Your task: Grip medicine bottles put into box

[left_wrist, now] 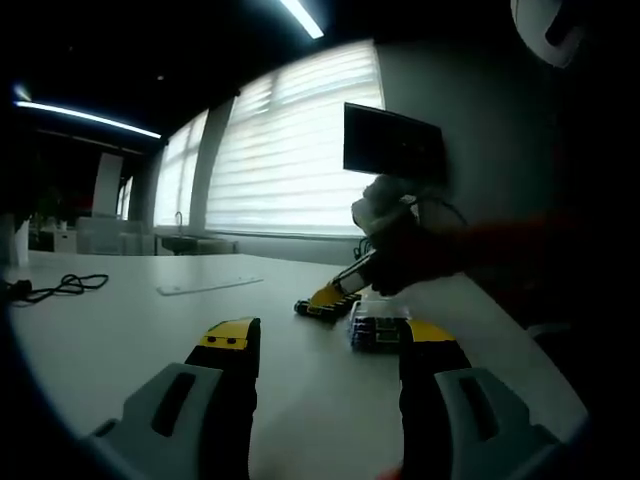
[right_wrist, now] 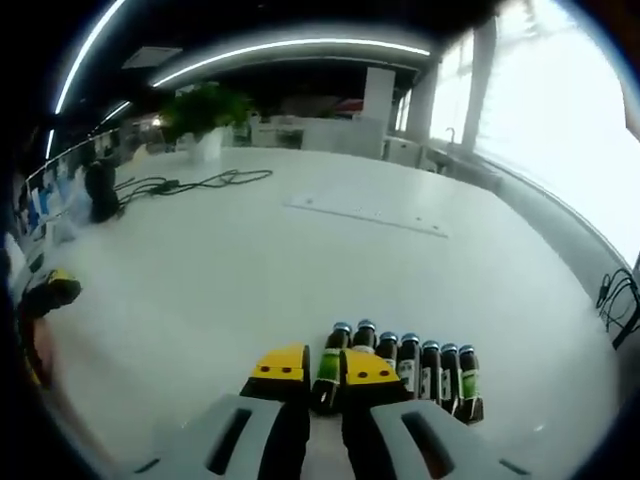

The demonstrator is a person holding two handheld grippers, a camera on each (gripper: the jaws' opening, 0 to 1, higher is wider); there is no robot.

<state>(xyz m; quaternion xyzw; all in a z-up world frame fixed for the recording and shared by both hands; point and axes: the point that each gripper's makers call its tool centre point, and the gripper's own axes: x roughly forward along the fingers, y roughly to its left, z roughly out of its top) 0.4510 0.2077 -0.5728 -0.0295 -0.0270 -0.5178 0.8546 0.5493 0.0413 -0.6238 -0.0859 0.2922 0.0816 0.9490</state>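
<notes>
Right gripper (right_wrist: 322, 385) clamped on end bottle (right_wrist: 330, 372) of bottle row (right_wrist: 420, 372) on white table (right_wrist: 250, 260), apparently for lifting out. Left gripper (left_wrist: 325, 350) jaws apart, empty, held back beside row, likely waiting. Box: cannot identify.

Tabletop (right_wrist: 300, 260) looks like smooth matt white laminate, soft glare only. The medicine bottles (right_wrist: 405, 368), lower middle of the right gripper view, are dark glossy glass or plastic, can't tell which. Right gripper (right_wrist: 322, 378): matt grey plastic, yellow tips.
</notes>
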